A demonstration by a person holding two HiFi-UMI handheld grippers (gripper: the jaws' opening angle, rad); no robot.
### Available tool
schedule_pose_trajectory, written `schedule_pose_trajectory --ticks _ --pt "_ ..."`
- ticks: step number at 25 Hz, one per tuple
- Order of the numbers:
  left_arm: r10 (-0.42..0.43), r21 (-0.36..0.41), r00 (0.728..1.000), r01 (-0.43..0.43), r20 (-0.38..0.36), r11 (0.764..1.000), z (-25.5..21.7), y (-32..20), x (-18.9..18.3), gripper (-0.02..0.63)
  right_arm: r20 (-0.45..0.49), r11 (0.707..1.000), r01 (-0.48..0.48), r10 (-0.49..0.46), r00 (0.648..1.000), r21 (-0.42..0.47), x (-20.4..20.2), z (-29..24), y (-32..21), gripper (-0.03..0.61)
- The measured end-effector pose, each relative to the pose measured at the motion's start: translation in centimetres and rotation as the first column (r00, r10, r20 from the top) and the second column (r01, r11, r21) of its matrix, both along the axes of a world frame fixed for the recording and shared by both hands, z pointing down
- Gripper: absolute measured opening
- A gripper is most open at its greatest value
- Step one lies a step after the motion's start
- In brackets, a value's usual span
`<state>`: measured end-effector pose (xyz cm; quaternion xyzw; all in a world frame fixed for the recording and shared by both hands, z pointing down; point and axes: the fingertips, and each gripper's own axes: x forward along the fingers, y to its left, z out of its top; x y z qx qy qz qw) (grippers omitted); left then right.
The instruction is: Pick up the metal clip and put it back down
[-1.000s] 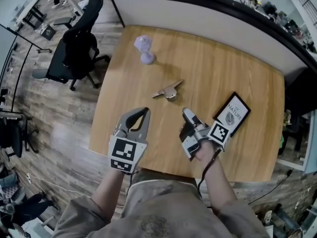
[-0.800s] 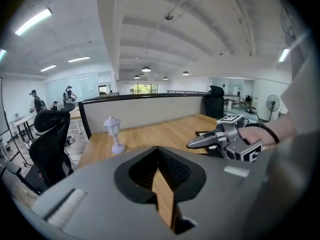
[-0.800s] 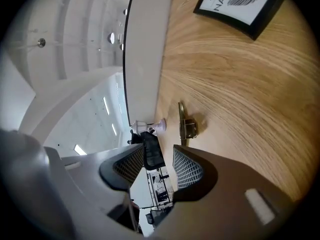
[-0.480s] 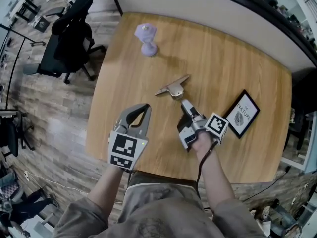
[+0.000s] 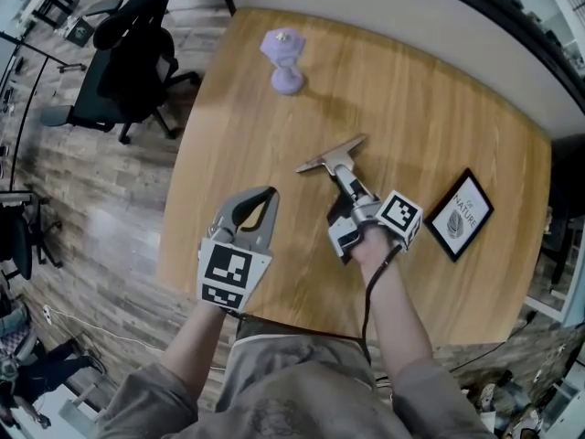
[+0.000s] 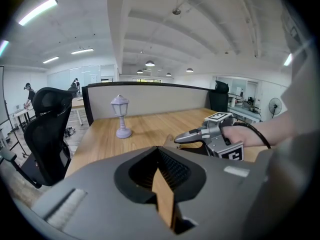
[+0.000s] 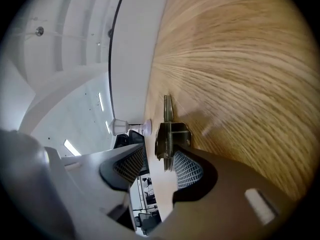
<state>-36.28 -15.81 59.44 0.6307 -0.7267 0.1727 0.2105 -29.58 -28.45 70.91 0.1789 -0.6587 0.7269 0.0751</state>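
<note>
- Seen from the head view, a person bends over a wooden worktop (image 5: 430, 99) with a hand-held gripper in each hand. The metal clip (image 5: 331, 158) lies flat near the worktop's middle.
- The right hand-held gripper (image 5: 345, 180) points at the clip, with its tips at the clip's near end. The head view does not show whether the jaws press on it.
- The right gripper view settles that. The jaws stand apart, released, and the clip's spring end sits just inside the tips. It is close beside one pad, with a clear gap to the other, and the clip's long blade runs away over the wood grain.
- The left hand-held gripper (image 5: 268, 195) is clenched, its tips together with nothing between them. It hangs over the near-left part of the worktop, well apart from the clip.
- The left gripper view looks across the worktop at the right hand-held gripper from the side. The clip is mostly hidden behind the left jaws there.
- A purple lantern figurine (image 5: 285, 59) stands upright toward the far-left corner and shows in all three views.
- A black-framed picture (image 5: 466, 216) lies to the right of the right hand and shows only in the head view.
- A black office chair (image 5: 132, 58) stands on the plank floor (image 5: 91, 199) past the worktop's left side. The left gripper view adds a partition wall (image 6: 150, 96) behind the worktop.
</note>
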Motion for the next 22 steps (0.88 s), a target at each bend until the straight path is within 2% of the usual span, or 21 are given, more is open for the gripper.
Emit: schedule_pose_trajectory --ticks 3,4,6,8,13,15,22 --pt "-0.004 -0.003 1.0 0.004 0.001 1.0 0.2 0.4 -0.1 0.002 -0.006 1.0 -0.011 0.011 1.0 0.006 -0.4 0.0 -0.4 0.172" --pt "-0.005 -0.003 1.0 0.005 0.0 1.0 0.1 0.6 -0.1 0.002 -0.014 1.0 -0.015 0.015 1.0 0.007 -0.4 0.1 -0.4 0.152" --pt "-0.005 -0.005 1.0 0.005 -0.002 1.0 0.1 0.9 -0.1 0.002 -0.038 1.0 -0.014 0.015 0.999 0.025 -0.3 -0.1 -0.6 0.06" --pt "-0.004 -0.007 1.0 0.004 -0.001 1.0 0.0 1.0 -0.1 0.002 -0.06 0.999 -0.012 0.015 0.998 0.042 -0.2 -0.3 -0.7 0.032" --pt "0.009 -0.01 1.0 -0.008 0.024 1.0 -0.9 1.3 0.1 0.002 -0.069 0.999 -0.026 0.028 0.997 0.028 0.4 -0.9 -0.5 0.023" --pt "0.009 -0.004 1.0 -0.009 0.013 1.0 -1.5 1.5 -0.1 0.002 -0.059 0.999 -0.026 0.028 0.998 0.032 0.4 -1.9 -0.4 0.023" --pt "-0.003 0.027 1.0 0.003 0.029 1.0 -6.0 2.6 0.7 0.002 -0.019 0.998 -0.035 0.035 0.999 0.047 2.6 -7.5 0.9 0.024"
